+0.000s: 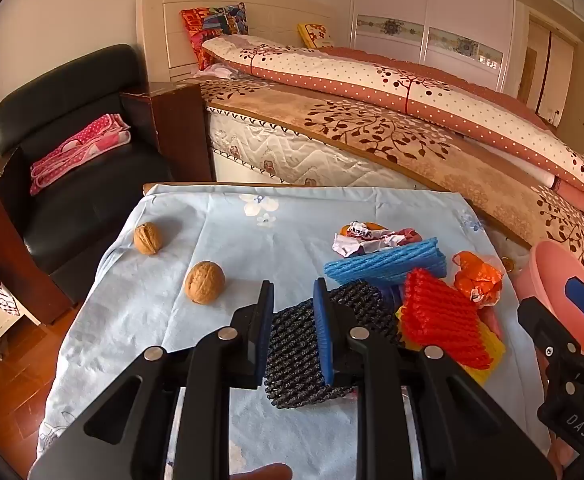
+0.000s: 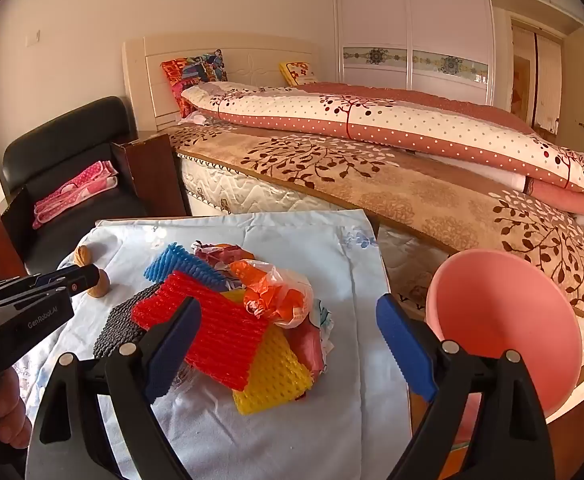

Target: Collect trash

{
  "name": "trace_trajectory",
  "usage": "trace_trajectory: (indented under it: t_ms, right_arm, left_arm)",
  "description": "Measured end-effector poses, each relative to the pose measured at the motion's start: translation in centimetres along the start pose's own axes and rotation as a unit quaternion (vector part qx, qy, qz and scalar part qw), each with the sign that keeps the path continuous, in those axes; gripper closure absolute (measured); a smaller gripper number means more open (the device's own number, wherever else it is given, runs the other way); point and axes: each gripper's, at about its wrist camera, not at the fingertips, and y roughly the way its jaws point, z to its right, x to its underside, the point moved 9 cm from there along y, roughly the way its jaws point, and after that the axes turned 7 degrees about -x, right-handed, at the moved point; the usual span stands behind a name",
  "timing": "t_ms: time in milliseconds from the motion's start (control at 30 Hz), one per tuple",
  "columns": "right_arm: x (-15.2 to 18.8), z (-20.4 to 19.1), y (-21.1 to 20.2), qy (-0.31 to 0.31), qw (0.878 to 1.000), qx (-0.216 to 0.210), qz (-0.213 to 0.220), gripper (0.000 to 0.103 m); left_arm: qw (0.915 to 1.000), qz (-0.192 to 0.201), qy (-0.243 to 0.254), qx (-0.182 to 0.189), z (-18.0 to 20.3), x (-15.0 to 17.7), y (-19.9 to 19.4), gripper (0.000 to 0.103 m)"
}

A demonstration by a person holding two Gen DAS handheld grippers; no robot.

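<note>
We judge the job barely begun: nearly all the trash still lies heaped on the table under its pale blue cloth, and we see nothing that has gone into the pink bin. Our left gripper is clenched on the black foam net, whose near part sits between the pads while the rest trails away toward one o'clock on the cloth. Our right gripper is released, its jaws standing wide with the heap showing between them and nothing in their grasp. Still to collect, in the right wrist view: the red foam net at the centre of the pile, the yellow foam net poking out from under it at five o'clock, the blue foam net at eleven o'clock, the orange plastic bag at one o'clock, and the crumpled wrapper at twelve o'clock behind the blue one. Two walnuts rest well apart from the heap at ten o'clock; we cannot tell whether they count as trash. The bin stands off the table's edge at three o'clock, tilted toward us, and the part of its inside we can see holds nothing.
</note>
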Motion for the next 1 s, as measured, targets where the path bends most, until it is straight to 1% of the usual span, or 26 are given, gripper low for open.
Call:
trace_trajectory:
  t_ms: [533,1000]
  right_arm:
    - [-0.1,0.6,-0.7,0.003,1.000,0.000,0.001,0.015]
    - [0.3,0.7,-0.9,0.008,1.000,0.000,0.000,0.015]
  left_arm:
    - [1.0000,0.001,0.007,0.005,0.5,0.1,-0.4,0.083]
    - [0.9996,0.004,0.005,0.027,0.7,0.1,-0.9,0.083]
